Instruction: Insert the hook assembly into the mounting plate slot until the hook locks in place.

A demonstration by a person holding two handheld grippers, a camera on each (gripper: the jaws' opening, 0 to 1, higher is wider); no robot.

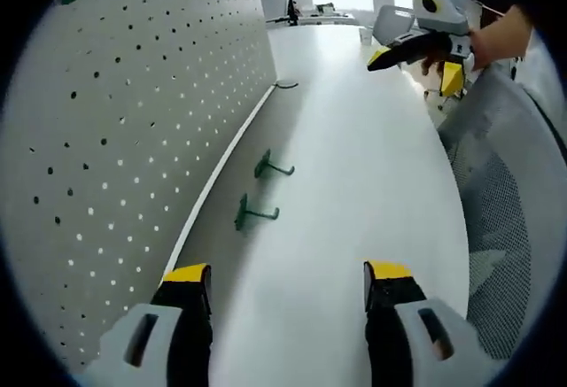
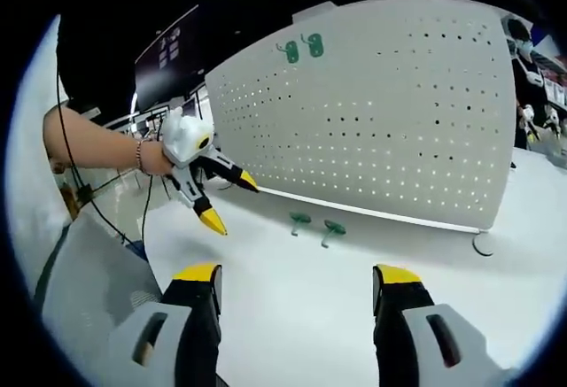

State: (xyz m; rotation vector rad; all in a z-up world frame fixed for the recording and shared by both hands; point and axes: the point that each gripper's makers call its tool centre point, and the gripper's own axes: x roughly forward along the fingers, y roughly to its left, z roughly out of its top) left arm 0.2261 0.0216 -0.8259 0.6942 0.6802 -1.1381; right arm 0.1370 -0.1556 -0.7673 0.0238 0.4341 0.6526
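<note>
Two green hooks (image 1: 271, 166) (image 1: 252, 213) lie on the white table beside the foot of the upright white pegboard (image 1: 133, 130). They lie ahead of my left gripper (image 1: 288, 282), which is open and holds nothing. In the right gripper view the same hooks (image 2: 299, 220) (image 2: 332, 228) rest in front of the pegboard (image 2: 381, 112), beyond my open right gripper (image 2: 298, 283). Two more green hooks (image 2: 301, 49) hang near the board's top. The right gripper (image 1: 425, 46) appears far off in the left gripper view, and the left gripper (image 2: 217, 194) appears open in the right gripper view.
A grey hook (image 1: 285, 85) lies farther along the board's base, seen also as a grey hook (image 2: 483, 245) by the board's end. A mesh chair (image 1: 505, 201) stands at the table's edge. A person's forearm (image 2: 97, 143) holds the left gripper.
</note>
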